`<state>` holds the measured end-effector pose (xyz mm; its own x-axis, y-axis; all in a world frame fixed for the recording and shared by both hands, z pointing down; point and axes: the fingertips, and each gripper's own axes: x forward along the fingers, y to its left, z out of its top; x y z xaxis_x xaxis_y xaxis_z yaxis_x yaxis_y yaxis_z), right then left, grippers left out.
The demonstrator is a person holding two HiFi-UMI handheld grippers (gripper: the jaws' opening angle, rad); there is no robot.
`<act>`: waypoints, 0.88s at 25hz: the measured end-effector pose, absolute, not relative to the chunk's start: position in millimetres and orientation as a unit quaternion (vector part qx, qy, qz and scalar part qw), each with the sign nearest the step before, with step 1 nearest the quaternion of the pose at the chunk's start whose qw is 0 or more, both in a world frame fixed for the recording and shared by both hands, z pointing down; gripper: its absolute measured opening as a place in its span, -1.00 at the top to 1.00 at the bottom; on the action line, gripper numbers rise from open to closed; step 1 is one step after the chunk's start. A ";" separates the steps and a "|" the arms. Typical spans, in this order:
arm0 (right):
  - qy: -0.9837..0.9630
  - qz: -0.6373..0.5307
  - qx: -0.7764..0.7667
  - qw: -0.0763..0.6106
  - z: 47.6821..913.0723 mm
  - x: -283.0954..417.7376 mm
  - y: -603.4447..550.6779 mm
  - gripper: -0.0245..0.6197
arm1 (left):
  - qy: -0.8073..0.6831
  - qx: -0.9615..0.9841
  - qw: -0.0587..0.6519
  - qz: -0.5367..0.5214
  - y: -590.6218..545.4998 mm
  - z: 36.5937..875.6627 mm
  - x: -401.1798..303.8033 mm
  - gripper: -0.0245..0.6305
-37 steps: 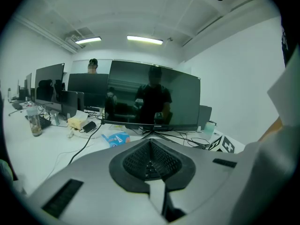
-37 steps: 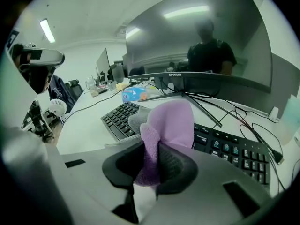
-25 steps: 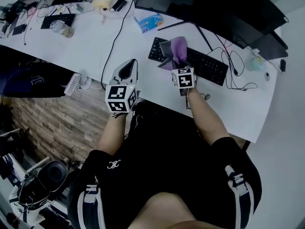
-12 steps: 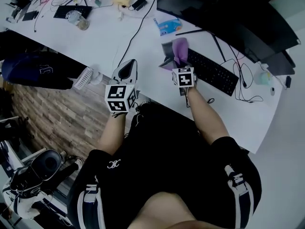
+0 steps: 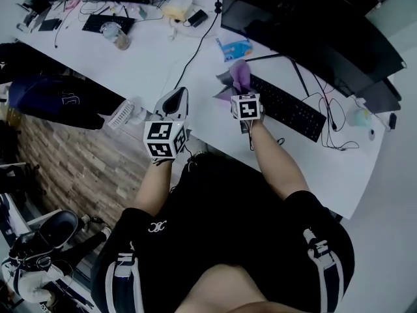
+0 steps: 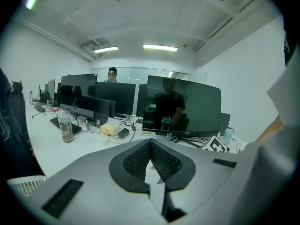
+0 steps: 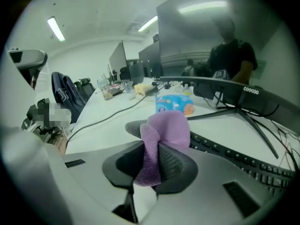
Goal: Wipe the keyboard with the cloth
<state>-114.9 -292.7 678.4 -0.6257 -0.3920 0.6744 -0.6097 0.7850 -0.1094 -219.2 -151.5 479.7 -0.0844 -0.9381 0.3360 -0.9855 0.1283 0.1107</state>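
Observation:
A black keyboard (image 5: 287, 107) lies on the white desk (image 5: 156, 57) under a dark monitor; in the right gripper view the keyboard (image 7: 243, 161) runs to the right. My right gripper (image 5: 232, 87) is shut on a purple cloth (image 5: 240, 75), held just above the keyboard's left end. In the right gripper view the cloth (image 7: 161, 146) bunches up between the pads of my right gripper (image 7: 152, 165). My left gripper (image 5: 173, 100) hovers near the desk's front edge, left of the keyboard, jaws closed on nothing; in its own view the left gripper (image 6: 151, 159) has both pads together.
A blue packet (image 5: 236, 47) lies behind the cloth. Cables (image 5: 189, 51) cross the desk. A jar (image 5: 119, 36), a second keyboard (image 5: 105, 22) and small items sit at the far left. A dark bag (image 5: 52, 100) hangs at the left. Monitors (image 6: 183, 108) line the desk.
The head view has shifted, so the desk sits lower and further right in frame. My right gripper with the cloth moved slightly left, toward the keyboard's left end. The left gripper stayed shut.

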 end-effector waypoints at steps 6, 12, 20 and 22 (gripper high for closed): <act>-0.911 0.136 0.329 0.206 589.9 -92.6 -309.7 0.64 | -0.725 0.673 0.136 0.058 -168.3 455.7 -213.7 0.89; -0.917 0.075 0.386 0.064 473.2 -39.5 -310.6 0.64 | -0.712 0.692 0.110 0.042 -188.9 431.7 -197.0 0.89; -0.880 0.024 0.475 0.006 407.2 43.4 -305.7 0.64 | -0.676 0.730 0.095 0.037 -217.6 410.8 -155.6 0.89; -0.871 0.021 0.491 0.004 403.3 57.2 -309.8 0.64 | -0.666 0.740 0.087 0.035 -225.4 404.2 -141.7 0.89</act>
